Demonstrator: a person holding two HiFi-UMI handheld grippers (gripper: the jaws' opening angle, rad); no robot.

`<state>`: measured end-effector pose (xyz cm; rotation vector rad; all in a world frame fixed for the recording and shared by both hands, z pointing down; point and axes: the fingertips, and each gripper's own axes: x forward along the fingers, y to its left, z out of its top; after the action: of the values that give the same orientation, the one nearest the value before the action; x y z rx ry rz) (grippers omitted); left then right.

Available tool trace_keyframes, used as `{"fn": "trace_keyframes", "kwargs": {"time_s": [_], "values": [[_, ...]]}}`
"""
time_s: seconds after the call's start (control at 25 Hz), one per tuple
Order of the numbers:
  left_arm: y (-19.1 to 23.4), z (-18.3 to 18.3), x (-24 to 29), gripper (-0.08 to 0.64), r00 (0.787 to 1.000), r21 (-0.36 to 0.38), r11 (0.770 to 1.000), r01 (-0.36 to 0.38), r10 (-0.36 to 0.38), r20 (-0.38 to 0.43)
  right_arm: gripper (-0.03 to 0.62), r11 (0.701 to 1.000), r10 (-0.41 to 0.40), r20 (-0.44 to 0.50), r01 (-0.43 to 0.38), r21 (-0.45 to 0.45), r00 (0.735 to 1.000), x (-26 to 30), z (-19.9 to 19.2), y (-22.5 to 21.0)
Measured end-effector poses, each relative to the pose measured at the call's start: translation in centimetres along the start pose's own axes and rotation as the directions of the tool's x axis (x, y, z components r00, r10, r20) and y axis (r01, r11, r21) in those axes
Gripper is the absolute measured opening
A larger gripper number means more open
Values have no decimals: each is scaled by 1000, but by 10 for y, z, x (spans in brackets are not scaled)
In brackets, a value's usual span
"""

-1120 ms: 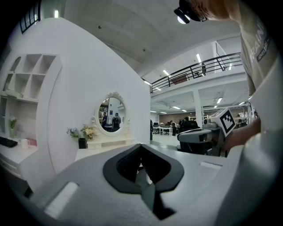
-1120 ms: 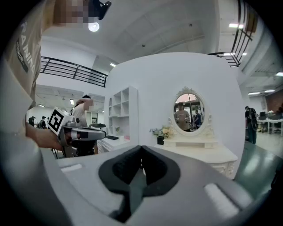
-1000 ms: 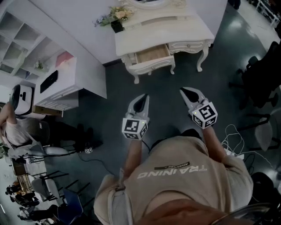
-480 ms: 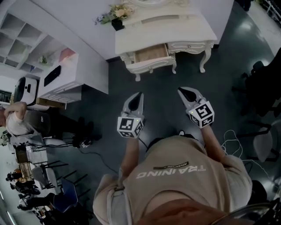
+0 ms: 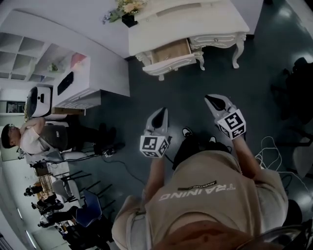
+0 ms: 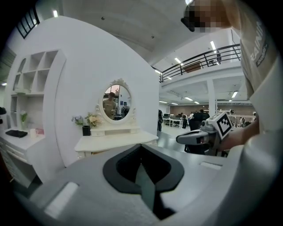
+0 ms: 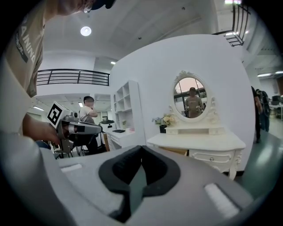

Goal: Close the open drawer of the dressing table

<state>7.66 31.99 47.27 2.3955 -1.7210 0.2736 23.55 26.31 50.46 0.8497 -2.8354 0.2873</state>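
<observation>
The white dressing table (image 5: 195, 22) stands against the wall at the top of the head view. Its left drawer (image 5: 171, 52) is pulled out and shows a wooden inside; the right drawer is in. Both grippers hang over the dark floor, well short of the table. My left gripper (image 5: 161, 111) is shut and holds nothing, and my right gripper (image 5: 209, 97) is also shut and holds nothing. The left gripper view shows the table (image 6: 115, 141) beyond the shut left gripper (image 6: 140, 146). The right gripper view has the table (image 7: 199, 141) and the open drawer (image 7: 177, 151) past the shut right gripper (image 7: 141, 148).
A white shelf unit (image 5: 73, 83) stands left of the table. A person (image 5: 29, 139) sits further left among chairs. A black office chair (image 5: 298, 83) and floor cables (image 5: 274, 151) lie to the right. A flower pot (image 5: 128, 12) sits on the tabletop under an oval mirror (image 6: 117, 101).
The head view has swung, so the table sits higher and further right. The person's shoes now show below the grippers. Both grippers stay shut, held side by side.
</observation>
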Motion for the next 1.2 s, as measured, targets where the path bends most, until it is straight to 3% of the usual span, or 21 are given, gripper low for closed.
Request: {"fn": "trace_keyframes", "kwargs": {"time_s": [0.16,0.36,0.68,0.84,0.96,1.2], "values": [[13,6,23,-3,999,18,999,48,-49,17,5,1000,1,-4,-1,5,1000,24,3,-6],[51,6,35,-3,998,3,999,49,-50,40,5,1000,-15,-10,15,-28,1000,52,19,-3],[145,39,71,-3,988,23,993,112,-113,104,5,984,-146,33,149,-94,989,124,82,-28],[189,35,97,-3,984,37,990,136,-140,113,5,975,-195,32,197,-104,980,159,86,-37],[210,31,111,-3,983,8,989,146,-146,107,5,974,-199,2,198,-110,980,179,80,-42],[234,23,168,-3,986,-27,988,153,-151,71,5,979,-191,-30,188,-79,981,226,72,-95]]}}
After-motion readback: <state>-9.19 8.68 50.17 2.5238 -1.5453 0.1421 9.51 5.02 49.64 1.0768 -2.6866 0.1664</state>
